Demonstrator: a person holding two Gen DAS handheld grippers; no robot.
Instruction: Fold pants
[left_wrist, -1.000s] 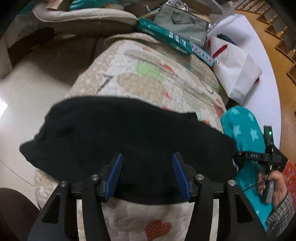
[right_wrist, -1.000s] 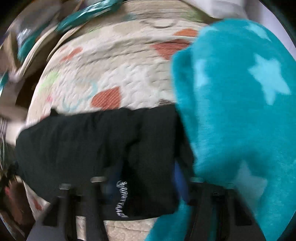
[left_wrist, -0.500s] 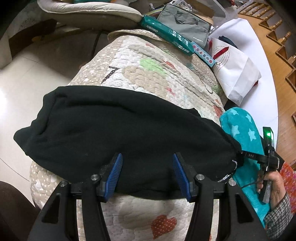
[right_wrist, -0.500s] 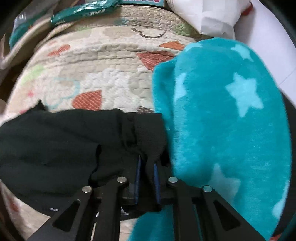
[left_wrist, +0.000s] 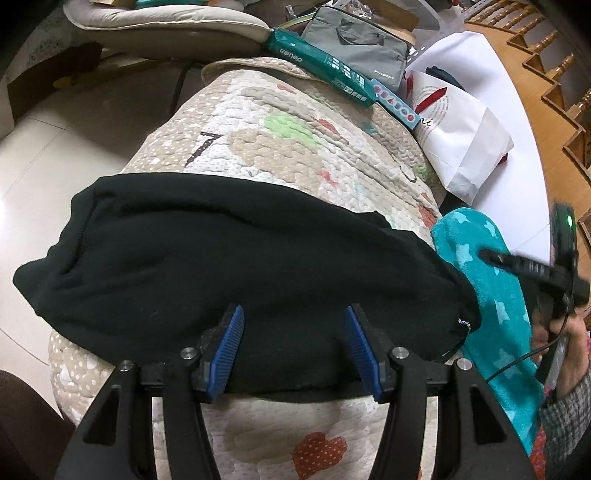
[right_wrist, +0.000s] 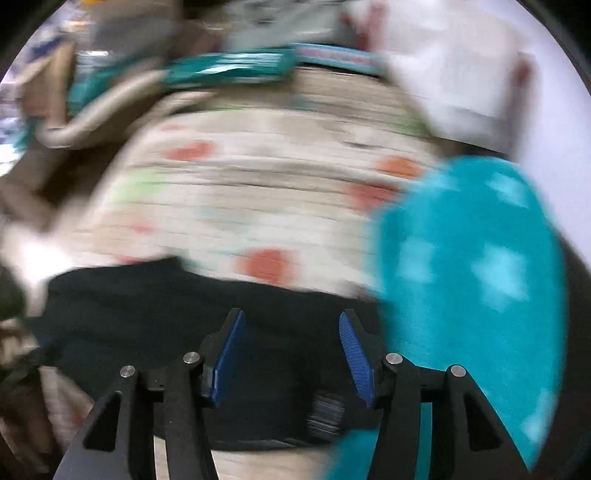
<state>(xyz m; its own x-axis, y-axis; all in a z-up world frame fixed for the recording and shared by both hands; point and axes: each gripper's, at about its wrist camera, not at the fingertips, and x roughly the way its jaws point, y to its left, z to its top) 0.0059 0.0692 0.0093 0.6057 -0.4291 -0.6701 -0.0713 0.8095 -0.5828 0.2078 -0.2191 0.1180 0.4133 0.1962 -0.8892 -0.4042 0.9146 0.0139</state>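
The black pants (left_wrist: 240, 266) lie folded in a wide band across a quilted patterned cover (left_wrist: 295, 147). My left gripper (left_wrist: 293, 332) is open, its blue pads over the near edge of the pants, holding nothing. My right gripper (right_wrist: 290, 339) is open above the right end of the pants (right_wrist: 166, 306); that view is motion-blurred. The right gripper also shows in the left wrist view (left_wrist: 535, 269), held in a hand above a teal blanket.
A teal star-patterned blanket (left_wrist: 491, 295) lies right of the pants, also in the right wrist view (right_wrist: 472, 258). Teal boxes (left_wrist: 321, 62), a grey bag (left_wrist: 358, 40) and a white paper bag (left_wrist: 461, 136) sit at the far end. Tiled floor (left_wrist: 55, 147) lies left.
My right gripper was shut on the right end of the pants half a second ago; now it is open and has pulled back. The left gripper stays open, a little closer.
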